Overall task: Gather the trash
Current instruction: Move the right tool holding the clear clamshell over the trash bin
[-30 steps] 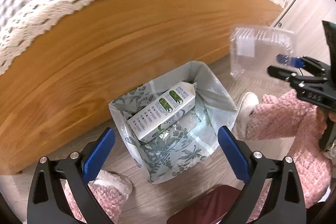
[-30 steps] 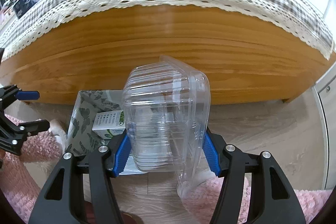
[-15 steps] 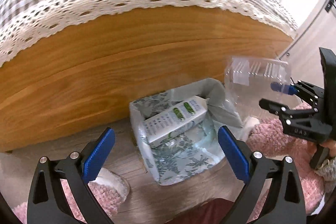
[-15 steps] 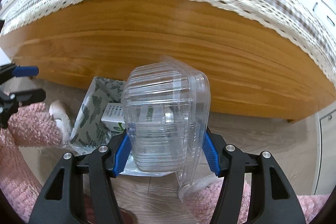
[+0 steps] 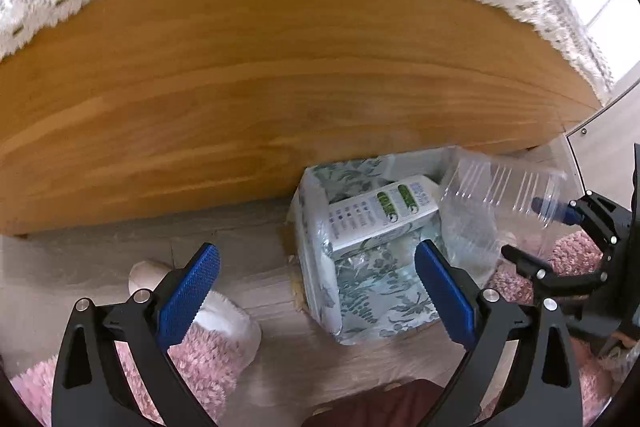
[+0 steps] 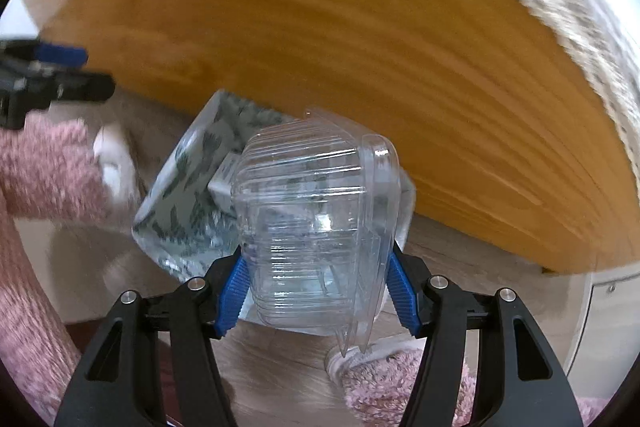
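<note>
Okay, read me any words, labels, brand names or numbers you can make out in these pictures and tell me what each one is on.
Nothing can be quoted as it reads.
Carton in the leaf-print trash bag: two green oval logos and rows of small print, too small and blurred to read.
Clear plastic clamshell container in the right tongs: no label or print visible.
Left tongs: no marking visible.

The pale wood-grain floor (image 5: 80, 255) carries a leaf-patterned trash bag (image 5: 372, 291), standing open just beside the wooden panel (image 5: 260, 95). A pink fuzzy slipper (image 5: 212, 339) rests on the floor left of the bag, another (image 6: 400, 379) on its right.
</note>
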A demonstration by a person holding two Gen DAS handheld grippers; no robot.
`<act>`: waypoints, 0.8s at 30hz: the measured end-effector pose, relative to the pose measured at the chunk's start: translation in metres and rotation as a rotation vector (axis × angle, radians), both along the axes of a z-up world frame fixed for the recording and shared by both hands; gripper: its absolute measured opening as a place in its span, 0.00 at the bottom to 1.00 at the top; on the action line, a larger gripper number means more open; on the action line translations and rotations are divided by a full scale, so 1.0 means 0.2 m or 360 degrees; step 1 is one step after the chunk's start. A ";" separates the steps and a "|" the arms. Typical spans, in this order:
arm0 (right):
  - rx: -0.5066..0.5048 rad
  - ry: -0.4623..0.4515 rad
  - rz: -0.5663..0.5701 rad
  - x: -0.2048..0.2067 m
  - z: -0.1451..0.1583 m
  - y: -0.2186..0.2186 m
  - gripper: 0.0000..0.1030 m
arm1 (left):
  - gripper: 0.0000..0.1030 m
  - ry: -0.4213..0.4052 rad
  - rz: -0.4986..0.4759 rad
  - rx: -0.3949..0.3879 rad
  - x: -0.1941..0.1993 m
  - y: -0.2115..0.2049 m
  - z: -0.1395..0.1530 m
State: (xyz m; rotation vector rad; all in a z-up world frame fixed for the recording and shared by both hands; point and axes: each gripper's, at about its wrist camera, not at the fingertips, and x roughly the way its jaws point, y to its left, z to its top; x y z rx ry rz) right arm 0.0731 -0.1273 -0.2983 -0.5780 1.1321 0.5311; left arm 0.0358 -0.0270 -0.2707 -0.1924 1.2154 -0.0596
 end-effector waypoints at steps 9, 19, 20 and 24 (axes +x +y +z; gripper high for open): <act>-0.0122 0.0042 0.0201 -0.04 -0.11 0.12 0.58 | 0.92 0.0076 0.0065 -0.0033 0.02 0.03 -0.06; -0.0178 0.0043 0.0413 -0.06 -0.16 0.20 0.58 | 0.92 0.0141 0.0122 0.0014 0.03 0.05 -0.11; -0.0174 0.0050 0.0434 -0.06 -0.17 0.21 0.58 | 0.92 0.0149 0.0127 0.0017 0.04 0.06 -0.12; -0.0165 0.0068 0.0533 -0.06 -0.20 0.25 0.58 | 0.92 0.0172 0.0166 0.0093 0.05 0.10 -0.15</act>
